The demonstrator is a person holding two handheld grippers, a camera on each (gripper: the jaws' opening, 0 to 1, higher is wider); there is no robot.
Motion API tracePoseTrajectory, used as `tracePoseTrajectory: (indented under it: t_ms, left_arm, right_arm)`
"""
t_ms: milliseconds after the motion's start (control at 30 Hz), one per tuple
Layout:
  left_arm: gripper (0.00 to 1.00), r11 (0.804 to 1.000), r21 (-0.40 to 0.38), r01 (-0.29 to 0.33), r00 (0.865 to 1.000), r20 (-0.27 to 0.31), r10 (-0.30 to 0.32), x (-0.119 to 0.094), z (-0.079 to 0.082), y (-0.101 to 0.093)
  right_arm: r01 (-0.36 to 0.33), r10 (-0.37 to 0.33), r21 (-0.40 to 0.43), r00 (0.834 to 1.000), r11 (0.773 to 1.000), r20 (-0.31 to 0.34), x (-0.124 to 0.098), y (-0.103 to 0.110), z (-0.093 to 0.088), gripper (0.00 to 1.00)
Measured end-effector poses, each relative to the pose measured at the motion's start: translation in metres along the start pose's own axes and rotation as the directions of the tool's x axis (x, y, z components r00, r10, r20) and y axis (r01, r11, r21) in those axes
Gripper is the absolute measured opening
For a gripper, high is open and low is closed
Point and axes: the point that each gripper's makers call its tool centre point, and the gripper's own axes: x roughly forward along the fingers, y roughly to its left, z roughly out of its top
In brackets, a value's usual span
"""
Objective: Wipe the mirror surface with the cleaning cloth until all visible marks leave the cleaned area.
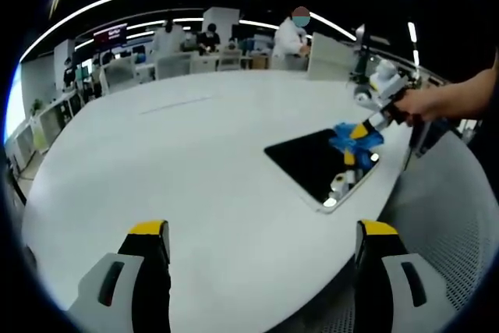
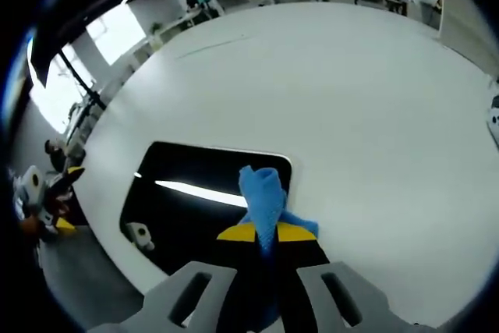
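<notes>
A dark rectangular mirror (image 1: pixel 312 163) (image 2: pixel 187 193) lies flat on the white table, near its edge. My right gripper (image 2: pixel 266 233) is shut on a blue cleaning cloth (image 2: pixel 264 200), which hangs over the mirror's near right part. In the left gripper view the right gripper (image 1: pixel 365 134) comes in from the right, held by a person's hand (image 1: pixel 425 103), pressing the blue cloth (image 1: pixel 355 138) on the mirror's far corner. My left gripper (image 1: pixel 263 232) is open, well short of the mirror, with nothing between its fingers. The mirror reflects a ceiling light strip.
The big white oval table (image 1: pixel 179 154) (image 2: pixel 351 83) stretches far behind the mirror. Its edge runs close past the mirror, with grey floor beyond. Desks, chairs and people fill the back of the room (image 1: pixel 210 44).
</notes>
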Motion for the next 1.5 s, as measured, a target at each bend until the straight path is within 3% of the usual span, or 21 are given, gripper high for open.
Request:
tracePoseTrajectory:
  t_ms: [233, 467, 800, 1167, 1500]
  left_arm:
    - [0.99, 1.000, 0.002, 0.004, 1.000, -0.003, -0.004, 0.000, 0.000, -0.001]
    - [0.99, 1.000, 0.004, 0.004, 1.000, -0.006, -0.004, 0.000, 0.000, -0.001]
    - [0.99, 1.000, 0.000, 0.001, 1.000, -0.007, -0.001, 0.000, 0.000, -0.001]
    - [0.99, 1.000, 0.001, 0.005, 1.000, -0.012, -0.005, 0.001, -0.001, -0.002]
    - [0.99, 1.000, 0.004, 0.007, 1.000, -0.015, -0.007, 0.001, -0.001, -0.002]
  right_arm:
    - [0.007, -0.007, -0.032, 1.000, 0.999, 0.002, -0.005, 0.006, -0.012, 0.02]
    - [0.009, -0.009, 0.011, 1.000, 1.000, 0.005, -0.009, 0.010, -0.020, 0.02]
    - [-0.020, 0.023, 0.045, 0.998, 0.999, -0.056, -0.021, 0.016, -0.043, 0.02]
    - [-0.029, 0.031, 0.040, 0.998, 0.999, -0.055, -0.020, 0.015, -0.043, 0.02]
    - [-0.047, 0.050, 0.061, 0.998, 0.997, -0.047, -0.017, 0.030, -0.040, 0.02]
